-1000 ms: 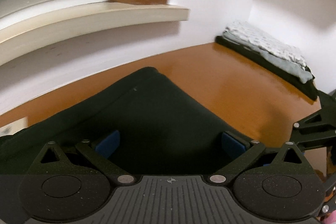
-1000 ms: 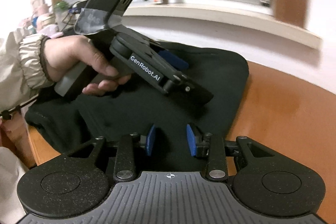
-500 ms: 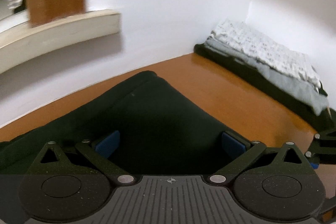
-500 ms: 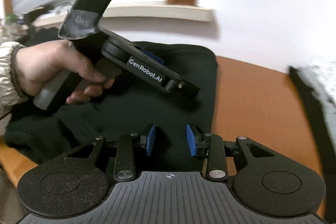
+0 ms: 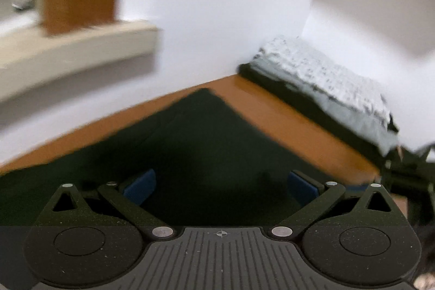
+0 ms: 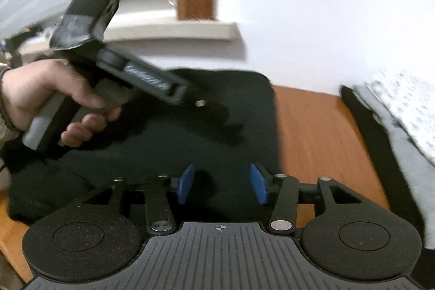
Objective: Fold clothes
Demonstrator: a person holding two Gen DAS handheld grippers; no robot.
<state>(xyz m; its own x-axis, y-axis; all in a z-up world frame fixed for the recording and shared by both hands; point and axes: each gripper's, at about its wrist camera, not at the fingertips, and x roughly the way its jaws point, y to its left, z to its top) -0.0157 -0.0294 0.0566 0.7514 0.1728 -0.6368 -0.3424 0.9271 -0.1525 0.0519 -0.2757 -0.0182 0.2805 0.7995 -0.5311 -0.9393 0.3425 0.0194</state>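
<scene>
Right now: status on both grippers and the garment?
Left hand-held gripper open, right hand-held gripper open, both over black garment. Garment folded flat on table. Folded stack beyond, clear.

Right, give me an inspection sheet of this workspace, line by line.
Surface: orange-brown wooden table, bare between the clothes.
Job's things: dark folded garment lying flat; stack of folded clothes in the corner, speckled white piece on top.
Clutter: nothing seen on the table.
Grippers: left tool open over the garment; right tool open at its edge.
Cables: nothing seen.
Surroundings: white walls, cream window sill, blinds.
</scene>
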